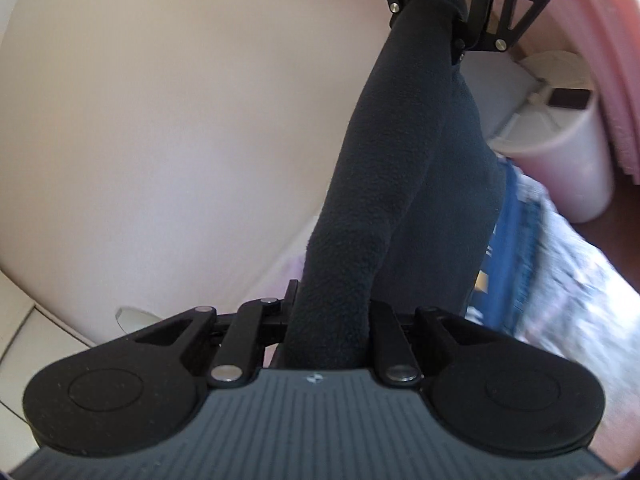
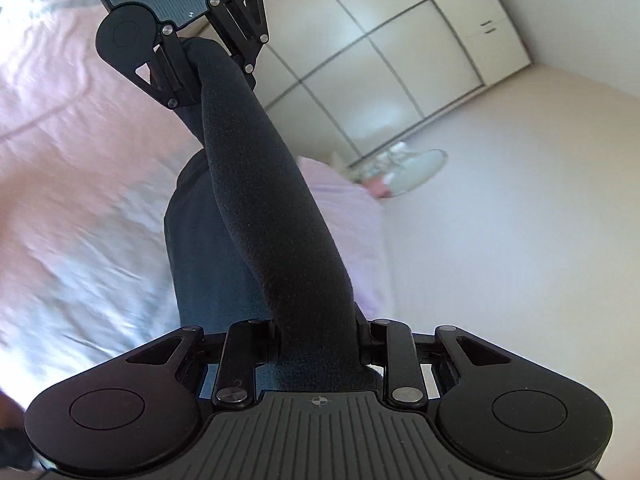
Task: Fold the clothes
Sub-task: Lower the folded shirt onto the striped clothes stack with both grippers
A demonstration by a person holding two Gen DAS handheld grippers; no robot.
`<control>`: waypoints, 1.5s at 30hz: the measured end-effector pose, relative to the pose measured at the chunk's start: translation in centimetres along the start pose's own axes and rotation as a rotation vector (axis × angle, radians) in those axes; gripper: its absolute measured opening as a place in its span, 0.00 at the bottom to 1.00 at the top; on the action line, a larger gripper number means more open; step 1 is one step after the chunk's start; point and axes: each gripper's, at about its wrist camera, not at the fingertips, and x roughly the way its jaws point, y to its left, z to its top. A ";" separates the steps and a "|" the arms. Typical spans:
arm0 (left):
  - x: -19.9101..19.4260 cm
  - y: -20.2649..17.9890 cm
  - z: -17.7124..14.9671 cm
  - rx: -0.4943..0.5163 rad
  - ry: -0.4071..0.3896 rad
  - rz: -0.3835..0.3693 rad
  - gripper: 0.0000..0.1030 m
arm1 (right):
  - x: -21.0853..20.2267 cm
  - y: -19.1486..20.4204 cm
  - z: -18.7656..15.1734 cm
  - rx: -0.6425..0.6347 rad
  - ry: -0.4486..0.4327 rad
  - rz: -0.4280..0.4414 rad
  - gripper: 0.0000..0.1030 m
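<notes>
Two grippers are clamping opposite ends of one dark fleece garment, left gripper and right gripper both pinching it taut in mid-air between them, above the pink bedspread, pale wardrobe doors blurring beyond.

The left gripper and right gripper face each other, raised, each with jaws clamped on one end of the dark garment.
</notes>
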 end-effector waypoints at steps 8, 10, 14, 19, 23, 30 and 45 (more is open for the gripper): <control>18.9 1.1 6.0 0.035 0.058 0.092 0.12 | 12.3 -12.3 -10.5 -0.100 -0.042 -0.093 0.25; 22.3 -2.2 4.7 0.019 0.102 0.032 0.12 | 14.4 -12.1 -13.2 -0.112 -0.065 -0.101 0.26; 28.6 -13.0 0.5 0.054 0.247 -0.173 0.17 | 18.8 -5.7 -20.2 -0.138 0.007 0.062 0.26; 29.8 -16.3 -0.8 0.003 0.260 -0.143 0.16 | 20.3 -1.0 -24.8 -0.153 0.081 0.192 0.30; 29.4 -16.0 -0.6 0.024 0.260 -0.122 0.26 | 18.5 -1.6 -25.4 -0.146 0.082 0.175 0.38; 29.7 -16.2 -0.1 0.065 0.236 -0.103 0.21 | 16.5 -1.1 -25.6 -0.131 0.099 0.177 0.29; 31.1 -16.7 0.6 0.067 0.256 -0.090 0.34 | 14.2 1.2 -24.5 -0.066 0.151 0.219 0.26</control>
